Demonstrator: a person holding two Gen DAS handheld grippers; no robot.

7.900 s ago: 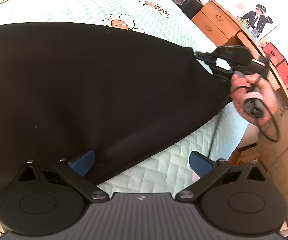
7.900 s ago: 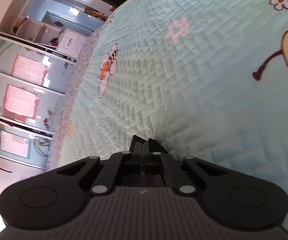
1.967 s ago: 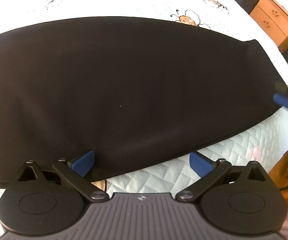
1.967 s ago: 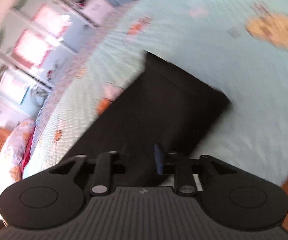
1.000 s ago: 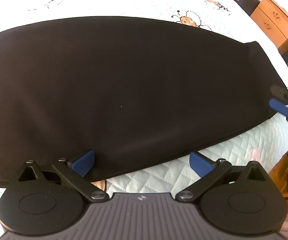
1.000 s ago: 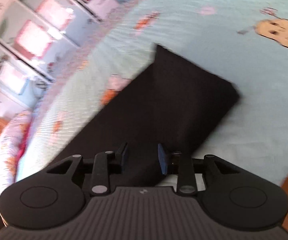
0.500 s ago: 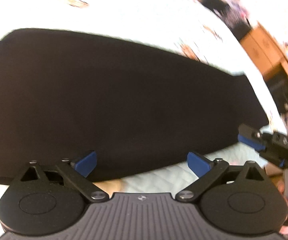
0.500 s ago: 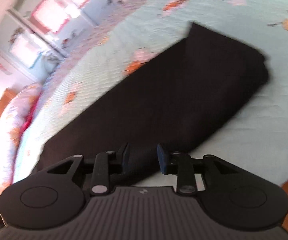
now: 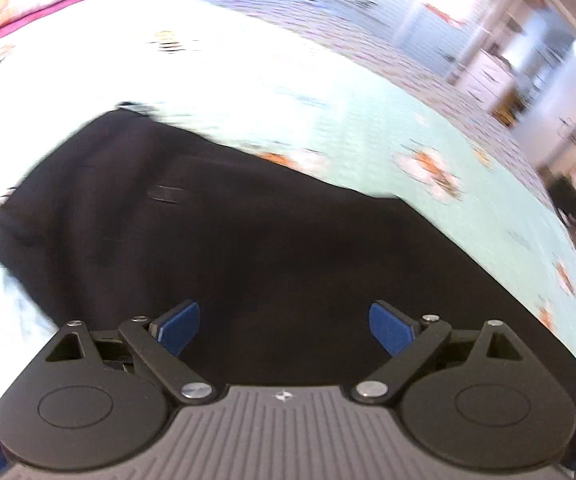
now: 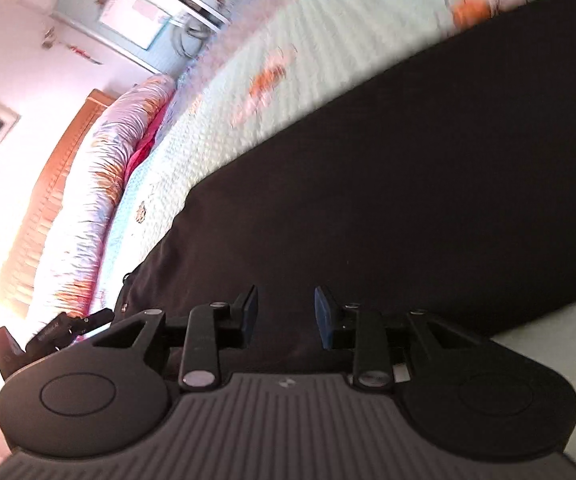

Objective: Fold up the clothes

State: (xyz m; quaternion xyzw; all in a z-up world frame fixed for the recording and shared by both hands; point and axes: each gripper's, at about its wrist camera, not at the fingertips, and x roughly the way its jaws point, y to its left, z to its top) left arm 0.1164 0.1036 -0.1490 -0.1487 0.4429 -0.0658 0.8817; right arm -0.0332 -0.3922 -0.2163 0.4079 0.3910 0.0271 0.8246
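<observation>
**Item: black garment on bed, mid-fold, both tongs empty**

Black garment (image 9: 288, 248): lay flat on the quilted bedspread (image 9: 327, 120), filling the centre and lower part of the left wrist view and running from lower left to upper right in the right wrist view. What looked like a waistband end with a small loop sat at the left of the left wrist frame; detail was blurred.

Left tongs (image 9: 286, 326): stood wide apart over the cloth, blue pads (image 9: 178, 326) clear of it, nothing between them. The jaws had just been closing slightly, yet remained open. Compared with a second earlier, this view had swung from the garment's near long edge toward its far left end.

Right tongs (image 10: 288, 312): partly open, nothing pinched, hanging above the dark fabric. A second earlier they faced the garment's short squared end; now they looked along its length, with the left tongs visible at the lower left of the frame.

Assessment: both hands appeared to have released and travelled to a fresh position, probably to take the end for the next fold. No grip had been made yet.

Background: pillow (image 10: 100, 168) and wooden headboard (image 10: 68, 148), upper left of the right wrist view.
</observation>
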